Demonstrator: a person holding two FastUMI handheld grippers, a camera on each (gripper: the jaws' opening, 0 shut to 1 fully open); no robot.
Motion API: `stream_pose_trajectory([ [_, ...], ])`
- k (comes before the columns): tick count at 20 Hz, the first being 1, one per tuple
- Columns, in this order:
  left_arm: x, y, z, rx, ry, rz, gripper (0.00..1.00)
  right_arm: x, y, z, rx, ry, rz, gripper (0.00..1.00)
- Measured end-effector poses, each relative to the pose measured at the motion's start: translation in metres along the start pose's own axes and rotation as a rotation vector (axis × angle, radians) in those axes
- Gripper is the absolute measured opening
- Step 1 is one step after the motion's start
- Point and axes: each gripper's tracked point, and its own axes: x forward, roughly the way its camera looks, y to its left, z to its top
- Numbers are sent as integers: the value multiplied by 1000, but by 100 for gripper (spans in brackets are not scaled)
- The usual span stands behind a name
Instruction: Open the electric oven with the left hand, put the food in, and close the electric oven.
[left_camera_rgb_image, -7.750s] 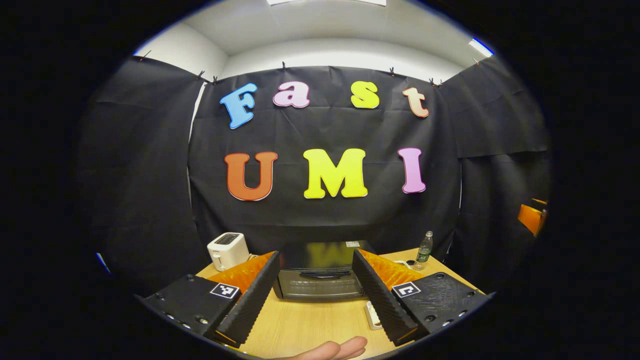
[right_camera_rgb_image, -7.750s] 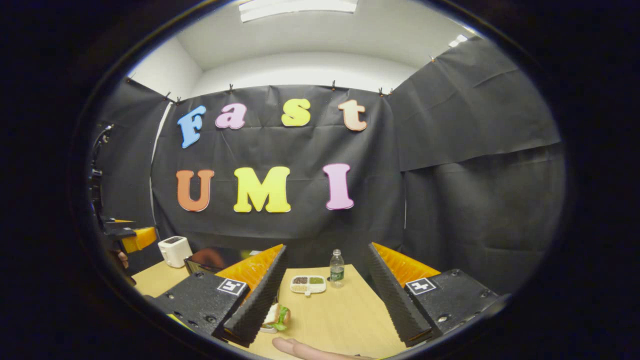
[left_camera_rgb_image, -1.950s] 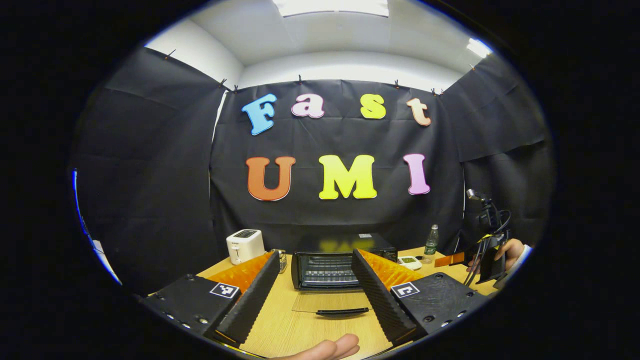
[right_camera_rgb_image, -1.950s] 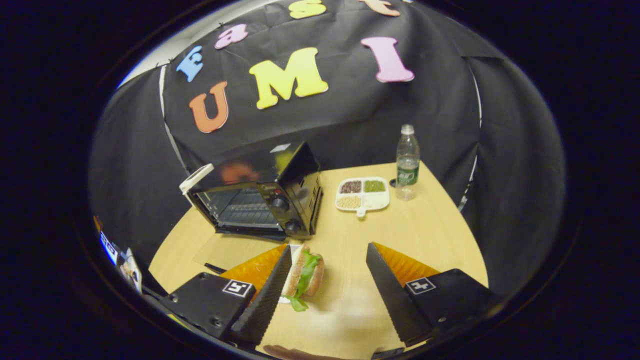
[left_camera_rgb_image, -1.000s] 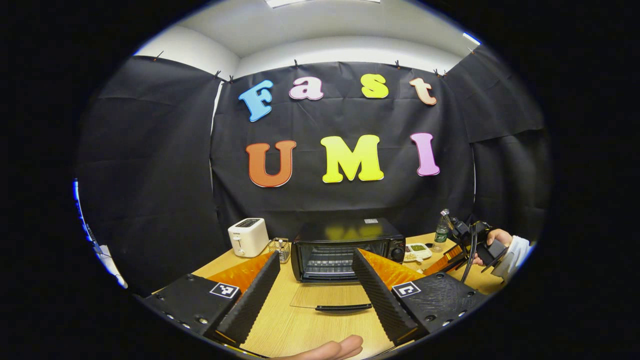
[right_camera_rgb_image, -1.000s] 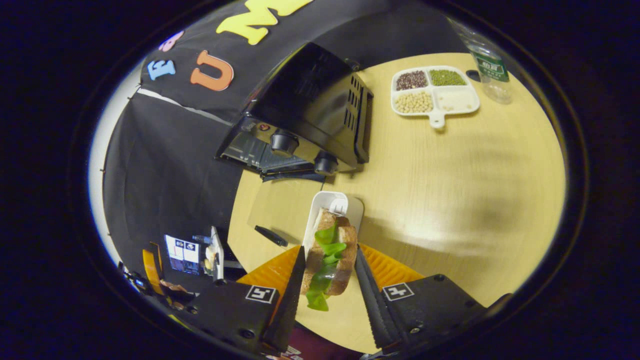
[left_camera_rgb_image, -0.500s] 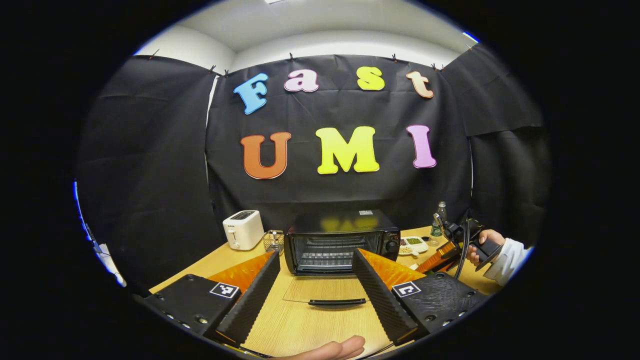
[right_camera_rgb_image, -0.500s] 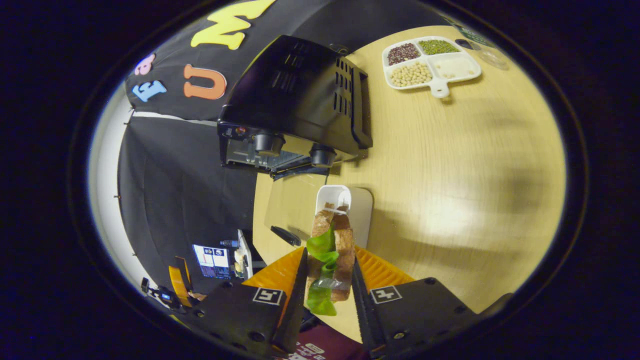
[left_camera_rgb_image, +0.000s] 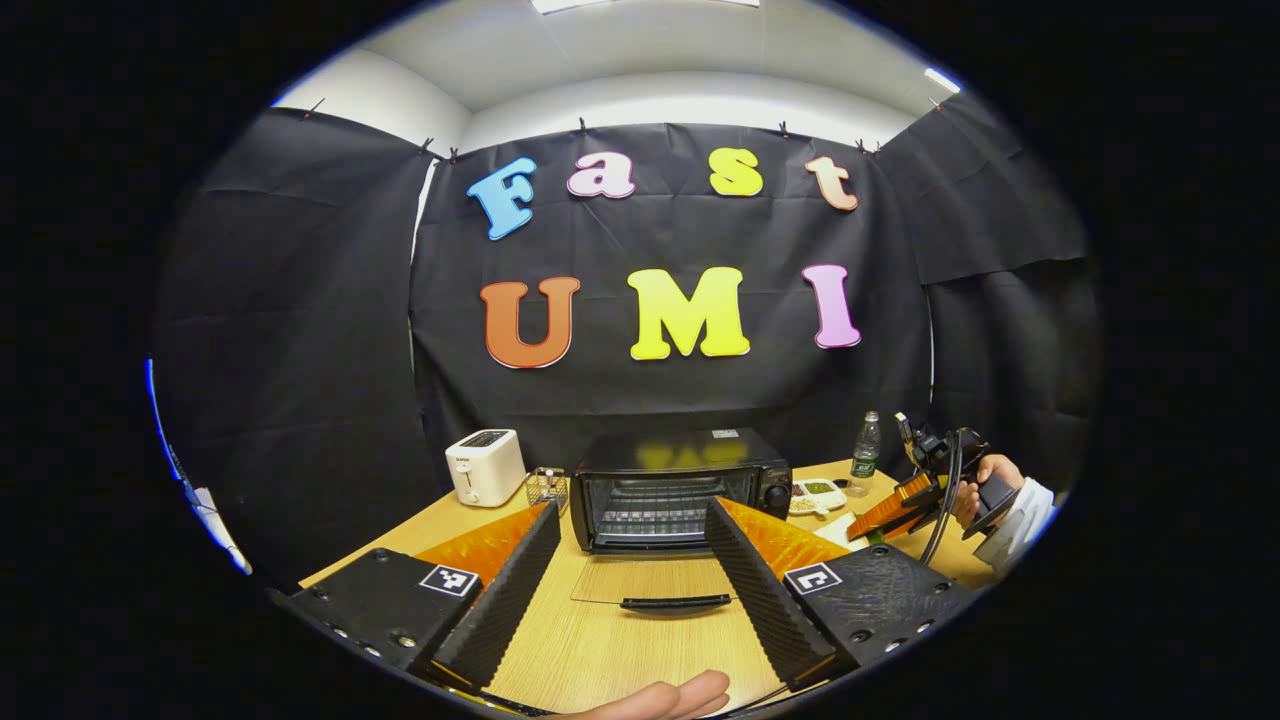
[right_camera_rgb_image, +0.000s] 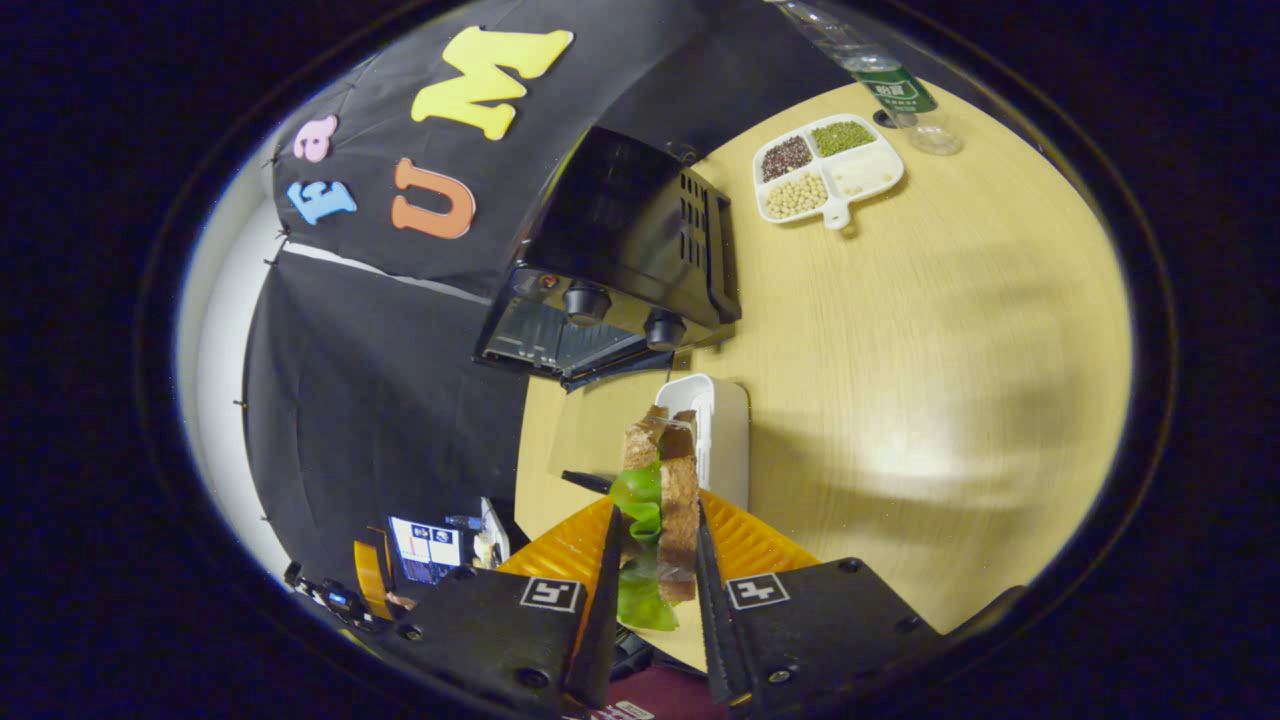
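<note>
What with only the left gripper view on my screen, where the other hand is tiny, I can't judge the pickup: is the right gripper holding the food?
Observer: Yes. The right gripper is shut on a sandwich, one finger on each slice of bread, with lettuce between the slices.
Operator: Is it lifted yet?
Observer: I cannot tell its height. A white dish lies just beyond it on the table, by the knob end of the open oven.
</note>
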Motion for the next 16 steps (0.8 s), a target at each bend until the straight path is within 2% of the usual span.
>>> stream_pose_trajectory([
  [5, -14, 7, 13, -13, -46, -44, 95, -9, 28, -30, 0, -150, 10, 39],
  [7, -18, 12, 16, -6, -68, -56, 95, -4, 41, -48, 19, -192, 30, 39],
  [11, -25, 22, 16, -8, -83, -84, 96, 17, 56, -72, 71, -291, 20, 39],
  [14, -28, 35, 16, -21, -86, -90, 95, 34, 77, -76, 133, -358, 85, 39],
  [15, -29, 39, 16, -24, -90, -87, 95, 40, 85, -75, 167, -386, 112, 35],
  [16, -28, 42, 16, -24, -94, -87, 95, 48, 90, -71, 204, -426, 131, 39],
])
